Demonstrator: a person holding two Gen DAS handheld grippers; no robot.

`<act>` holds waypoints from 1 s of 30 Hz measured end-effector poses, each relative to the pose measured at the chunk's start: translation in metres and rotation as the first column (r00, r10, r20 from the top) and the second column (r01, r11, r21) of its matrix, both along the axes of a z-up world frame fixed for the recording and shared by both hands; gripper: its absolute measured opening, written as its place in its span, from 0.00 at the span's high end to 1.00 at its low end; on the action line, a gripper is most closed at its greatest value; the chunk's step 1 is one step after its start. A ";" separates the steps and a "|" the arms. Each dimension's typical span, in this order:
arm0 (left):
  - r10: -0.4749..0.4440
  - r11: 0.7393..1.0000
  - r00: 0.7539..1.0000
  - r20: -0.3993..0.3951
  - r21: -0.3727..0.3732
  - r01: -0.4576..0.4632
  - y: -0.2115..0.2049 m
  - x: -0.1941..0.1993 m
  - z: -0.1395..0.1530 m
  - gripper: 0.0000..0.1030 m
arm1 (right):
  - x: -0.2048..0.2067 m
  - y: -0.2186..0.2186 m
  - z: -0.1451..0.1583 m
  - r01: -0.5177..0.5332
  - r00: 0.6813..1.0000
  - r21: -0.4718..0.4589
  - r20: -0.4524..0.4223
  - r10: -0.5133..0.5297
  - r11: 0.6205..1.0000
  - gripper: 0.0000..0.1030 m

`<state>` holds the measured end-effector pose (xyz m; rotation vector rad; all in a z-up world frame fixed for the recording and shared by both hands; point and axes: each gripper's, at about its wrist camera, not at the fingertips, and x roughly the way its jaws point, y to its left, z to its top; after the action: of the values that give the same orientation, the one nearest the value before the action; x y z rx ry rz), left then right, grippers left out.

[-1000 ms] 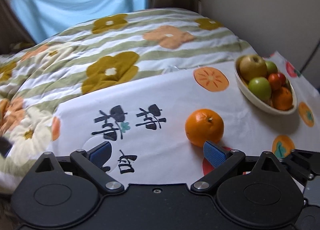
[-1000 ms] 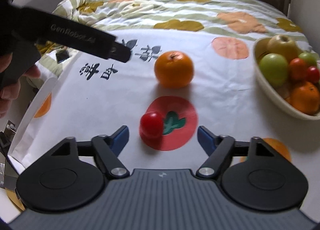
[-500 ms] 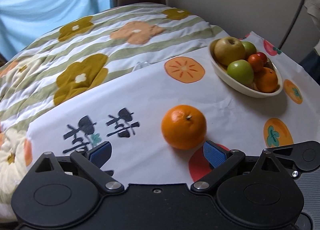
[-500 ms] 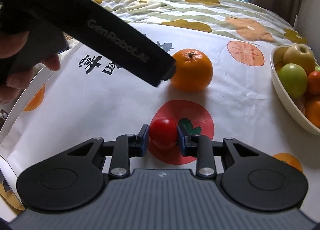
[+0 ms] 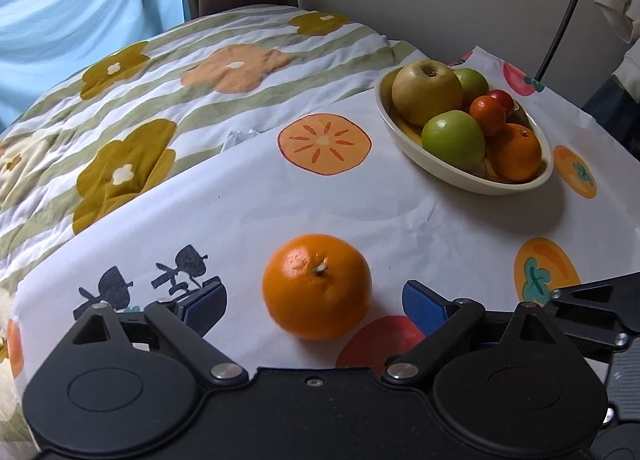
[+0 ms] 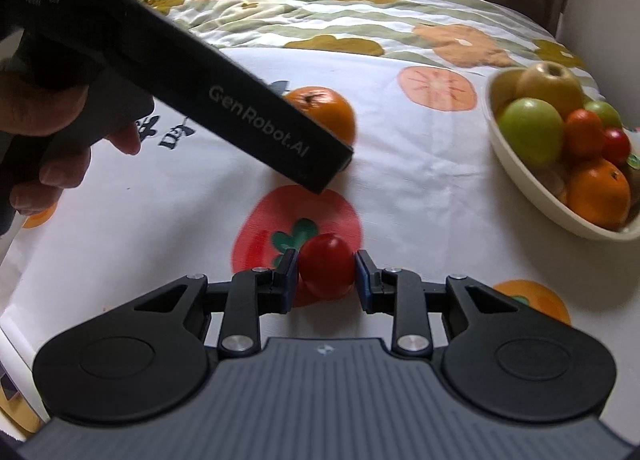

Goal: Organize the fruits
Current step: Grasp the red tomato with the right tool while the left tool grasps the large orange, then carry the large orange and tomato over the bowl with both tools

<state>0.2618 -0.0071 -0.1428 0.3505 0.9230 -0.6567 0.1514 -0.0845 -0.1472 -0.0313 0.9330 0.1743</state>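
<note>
A large orange [image 5: 317,287] sits on the white printed cloth [image 5: 248,204], between the open jaws of my left gripper [image 5: 315,303], untouched. In the right wrist view the orange [image 6: 324,110] is partly hidden behind the left gripper's black body [image 6: 224,108]. My right gripper [image 6: 326,274] is shut on a small red tomato [image 6: 327,270] just above the cloth. A cream oval bowl [image 5: 440,166] at the right holds apples, oranges and small red fruits; it also shows in the right wrist view [image 6: 520,184].
A flowered striped quilt [image 5: 140,120] lies behind the cloth. A blue curtain [image 5: 80,12] and a wall are at the back. The person's hand [image 6: 52,132] holds the left gripper at the left.
My right gripper closed on the red tomato and lifted it slightly toward the bowl side. My left gripper moved so that the orange now lies between its open jaws.
</note>
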 end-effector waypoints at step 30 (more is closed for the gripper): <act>0.076 0.997 0.996 0.044 -0.027 -0.075 -0.024 -0.025 0.025 0.35 | 0.000 -0.087 0.029 0.132 0.990 0.037 0.047 -0.134 0.991 0.57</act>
<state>0.2370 -0.0308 -0.1179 0.3054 0.8806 -0.5884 0.1515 -0.1712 -0.1184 0.0574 0.8793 0.0652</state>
